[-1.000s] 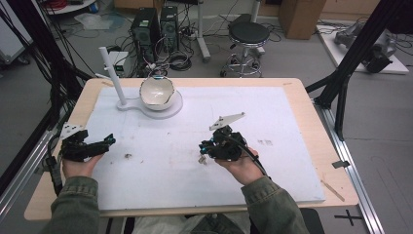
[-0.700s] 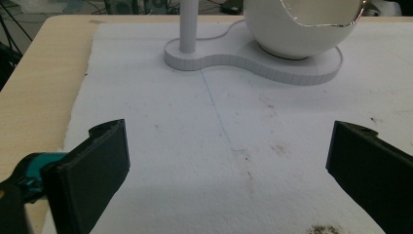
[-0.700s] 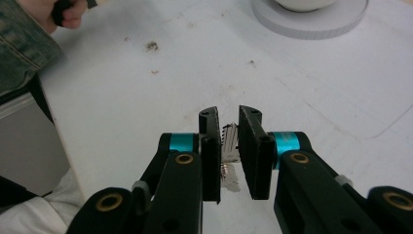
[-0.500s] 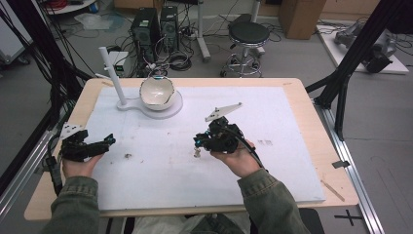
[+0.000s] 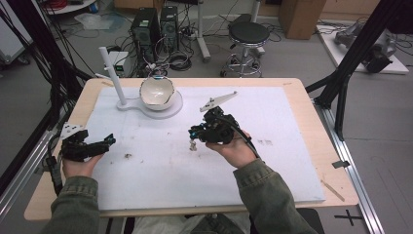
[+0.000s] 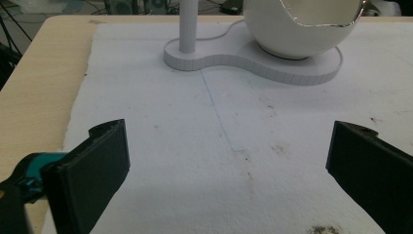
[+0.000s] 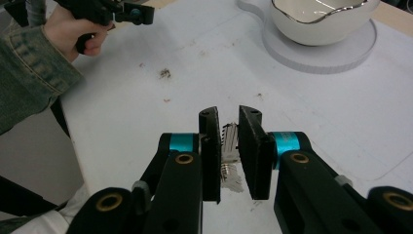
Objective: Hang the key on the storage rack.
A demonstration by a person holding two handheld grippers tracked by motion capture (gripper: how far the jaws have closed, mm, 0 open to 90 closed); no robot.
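Sitting at the far left of the white mat [image 5: 272, 146]: a white bowl [image 5: 157, 91] with a wavy rim, resting on a white stand base [image 5: 168, 110]. Rising upright just beside the bowl from that same base: a thin white post [image 5: 112, 73]. Lying scattered on the mat: dark crumbs [image 5: 128, 156]. Standing beyond the wooden table [image 5: 319, 131]: a round stool [image 5: 248, 34] and two computer towers [image 5: 158, 22].

A lab: black frame struts [image 5: 358, 48], floor cables [image 5: 175, 58], computer towers [image 5: 156, 24], stool [image 5: 247, 44].
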